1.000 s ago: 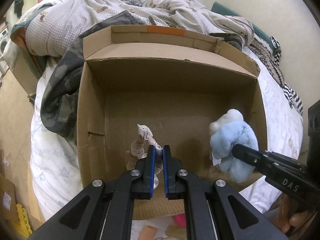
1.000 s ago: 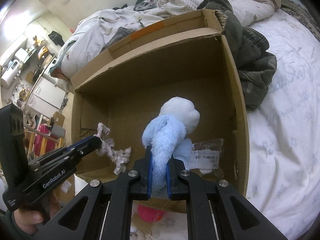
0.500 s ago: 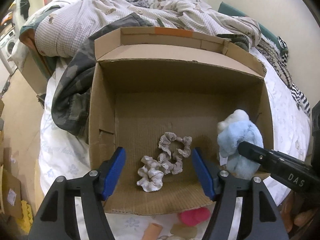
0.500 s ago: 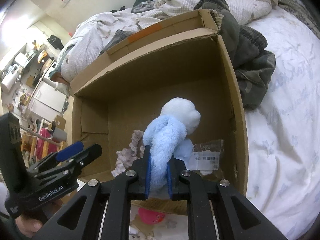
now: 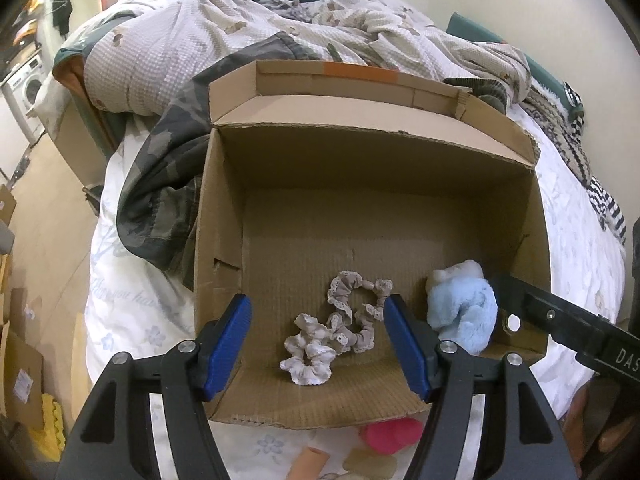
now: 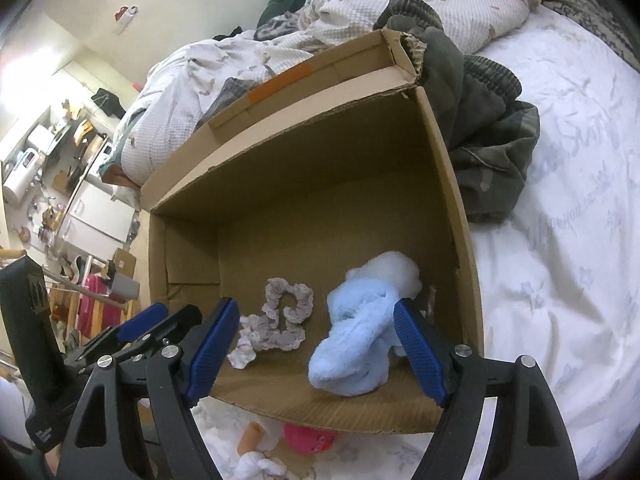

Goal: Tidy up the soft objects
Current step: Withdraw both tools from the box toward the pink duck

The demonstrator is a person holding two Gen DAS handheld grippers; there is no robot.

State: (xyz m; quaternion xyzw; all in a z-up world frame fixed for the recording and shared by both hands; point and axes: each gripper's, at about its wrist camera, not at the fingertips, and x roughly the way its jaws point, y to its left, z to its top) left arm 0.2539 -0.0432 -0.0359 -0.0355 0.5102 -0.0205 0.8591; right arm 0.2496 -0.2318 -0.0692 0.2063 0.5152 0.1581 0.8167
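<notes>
An open cardboard box (image 5: 224, 208) (image 6: 460, 240) stands on the bed. On its floor lie beige and white lace scrunchies (image 5: 340, 328) (image 6: 280, 320) near the front. A light blue plush toy (image 5: 464, 308) (image 6: 360, 340) lies at the front right corner. My left gripper (image 5: 316, 344) is open above the box's front edge, with the scrunchies loose between its blue pads. My right gripper (image 6: 316, 348) is open, and the plush rests on the box floor between its pads, touching the right pad (image 6: 416, 344). The right gripper's finger (image 5: 560, 320) shows in the left view.
A rumpled checked quilt (image 5: 248, 12) and a camouflage garment (image 5: 160, 184) lie behind and left of the box; a dark garment (image 6: 488, 136) lies at its right. A pink toy (image 5: 388, 436) (image 6: 308, 440) and a beige tube (image 5: 308, 464) lie on the white sheet before the box.
Both grippers have opened. The left let go of the scrunchies first, the right then let go of the blue plush; both objects now lie on the box floor.
</notes>
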